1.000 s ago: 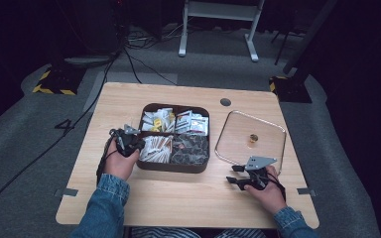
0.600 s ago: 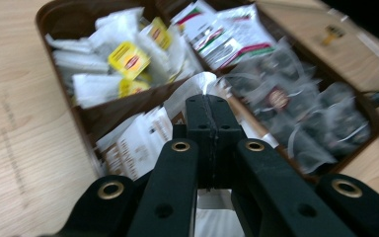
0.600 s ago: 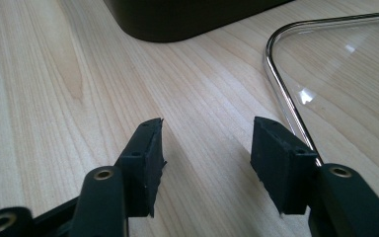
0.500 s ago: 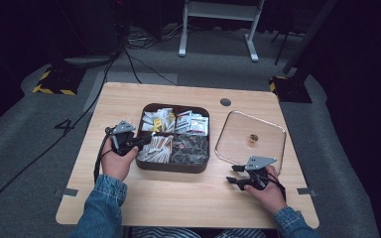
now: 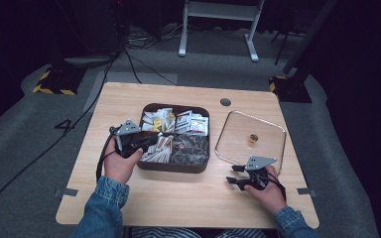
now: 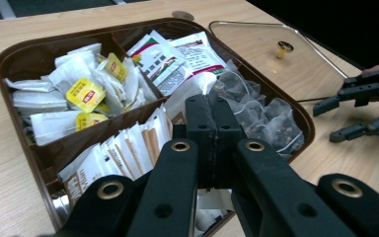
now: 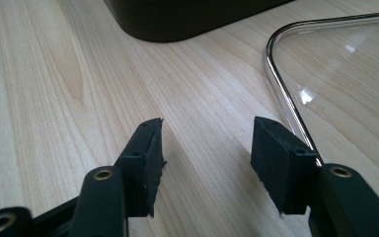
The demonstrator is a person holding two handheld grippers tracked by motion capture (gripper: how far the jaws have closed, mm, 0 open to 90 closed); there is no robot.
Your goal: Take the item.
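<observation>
Table (image 5: 188, 196): light wood, carrying a dark brown box and a clear lid side by side.

Box (image 5: 174, 167): brown, with rounded corners, at the table's middle, split into 4 compartments by crossed dividers.

Far-left compartment: white tea bags with yellow tags (image 6: 85, 93).

Far-right compartment: flat printed sachets (image 6: 175, 57), white with red and green.

Near-left compartment: slim paper sticks (image 6: 128, 153) standing in a row.

Near-right compartment: clear pouches of dark tea (image 6: 254, 113).

Lid (image 5: 250, 136): clear, metal-rimmed, with a small gold knob (image 5: 252, 138) at its centre, lying flat on the table just right of the box.

Left gripper (image 6: 211, 118): held over the box's near-left corner, pointing right across the sticks; its 2 jaws are pressed together with nothing seen between them.

Right gripper (image 7: 207, 163): low over bare wood near the lid's near-left corner, jaws spread apart and empty, the lid's rim just beside the right jaw.

Hands: the left hand (image 5: 119, 166) is at the box's left side, the right hand (image 5: 268, 191) near the table's near-right edge, both in denim sleeves.
</observation>
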